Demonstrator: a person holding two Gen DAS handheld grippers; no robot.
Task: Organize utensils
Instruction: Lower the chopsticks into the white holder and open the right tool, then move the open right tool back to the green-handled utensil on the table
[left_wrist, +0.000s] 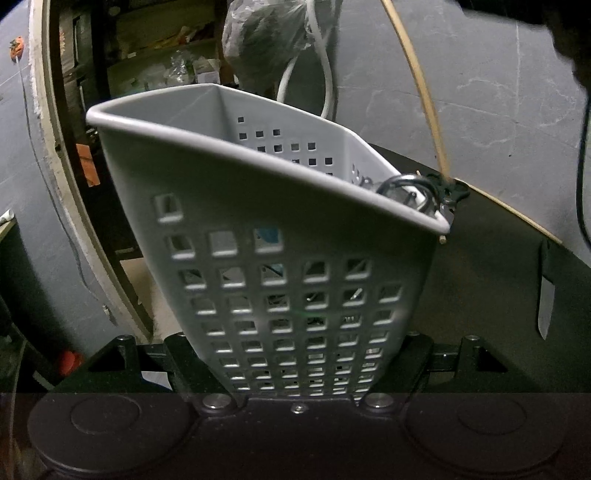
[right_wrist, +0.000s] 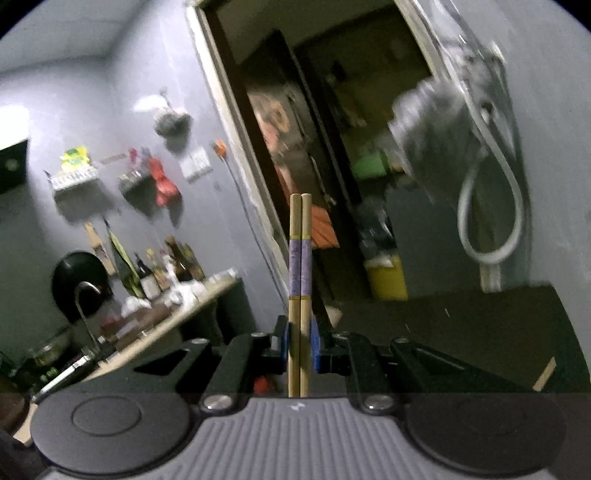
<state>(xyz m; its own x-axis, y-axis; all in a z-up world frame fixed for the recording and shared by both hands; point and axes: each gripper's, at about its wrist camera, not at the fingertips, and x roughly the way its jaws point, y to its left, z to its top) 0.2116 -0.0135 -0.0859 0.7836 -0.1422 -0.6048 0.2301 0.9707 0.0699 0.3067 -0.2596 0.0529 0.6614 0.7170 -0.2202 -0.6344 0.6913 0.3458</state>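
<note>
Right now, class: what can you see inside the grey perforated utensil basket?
Inside the grey basket, at its right corner, sit dark metal loops, probably utensil handles. Dark shapes show through the wall holes, but the wall covers the lower contents, so they cannot be identified.

place: home kitchen | signs: faucet (right_wrist: 85, 295), counter bottles (right_wrist: 147, 275), wall-hung utensil racks (right_wrist: 75, 177)
</note>
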